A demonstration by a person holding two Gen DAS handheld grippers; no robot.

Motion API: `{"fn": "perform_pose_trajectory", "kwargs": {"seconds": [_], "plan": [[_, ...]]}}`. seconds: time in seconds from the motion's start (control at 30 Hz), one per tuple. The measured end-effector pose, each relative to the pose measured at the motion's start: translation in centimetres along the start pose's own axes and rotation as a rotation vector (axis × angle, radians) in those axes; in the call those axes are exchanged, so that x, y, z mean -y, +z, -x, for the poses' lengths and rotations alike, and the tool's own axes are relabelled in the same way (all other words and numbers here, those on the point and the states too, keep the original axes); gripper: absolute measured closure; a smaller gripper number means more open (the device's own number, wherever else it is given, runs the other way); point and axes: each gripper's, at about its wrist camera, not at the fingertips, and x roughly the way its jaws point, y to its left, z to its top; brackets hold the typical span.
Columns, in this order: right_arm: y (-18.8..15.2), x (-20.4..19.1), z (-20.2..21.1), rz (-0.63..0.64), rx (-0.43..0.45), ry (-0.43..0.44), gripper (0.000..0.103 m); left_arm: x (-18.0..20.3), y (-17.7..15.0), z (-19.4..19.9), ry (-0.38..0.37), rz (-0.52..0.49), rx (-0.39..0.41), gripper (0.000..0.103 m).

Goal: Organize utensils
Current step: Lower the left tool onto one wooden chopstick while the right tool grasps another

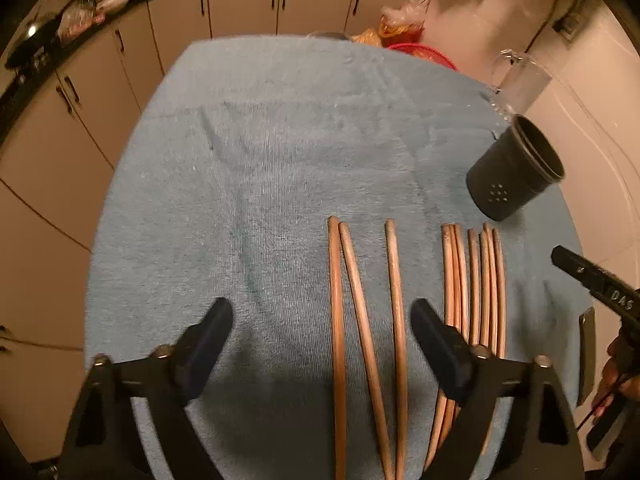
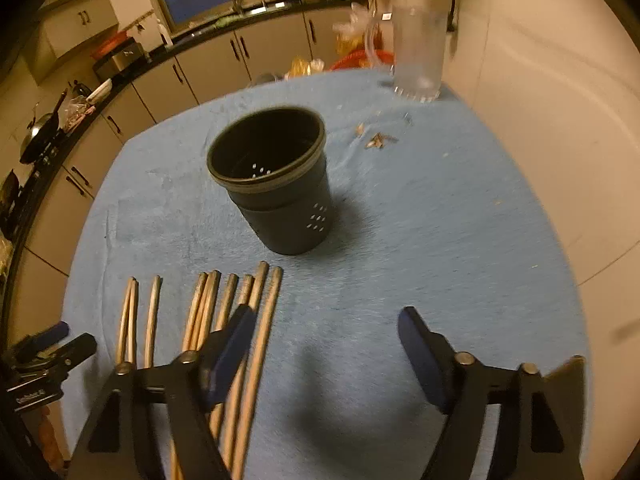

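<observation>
Left claw (image 1: 322, 320) points steeply down, spread, straddling three chopsticks (image 1: 396, 320) without touching. Right claw (image 2: 326, 330) likewise tilted, spread, empty, beside the bundle. Black holder (image 2: 276, 184) stands upright beyond them on blue-towelled surface (image 2: 440, 240); kitchen cabinets (image 1: 240, 8) behind.

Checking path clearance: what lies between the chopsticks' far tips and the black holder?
Only bare blue towel; the right wrist view shows a clear strip between the chopsticks and the black holder.
</observation>
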Motion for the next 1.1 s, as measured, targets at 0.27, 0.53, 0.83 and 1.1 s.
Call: {"fn": "perform_pose_trajectory", "kwargs": {"seconds": [0.27,0.53,0.83,1.1], "plan": [[0.9,-1.6,-3.6,0.017,-0.075,0.014,0.058,-0.6,1.7,-3.2,0.008,0.042,-0.090,0.045],[1.6,-1.4,-5.1,-0.003,-0.091,0.007,0.058,0.4,3.0,-4.7,0.072,-0.017,-0.083,0.049],[2.4,-2.2,-7.3,0.005,-0.113,0.016,0.059,0.8,4.7,-5.2,0.082,-0.052,-0.074,0.057],[2.4,-4.1,-8.5,0.061,-0.119,-0.037,0.066,-1.0,5.6,-4.8,0.036,-0.024,-0.093,0.060]]}}
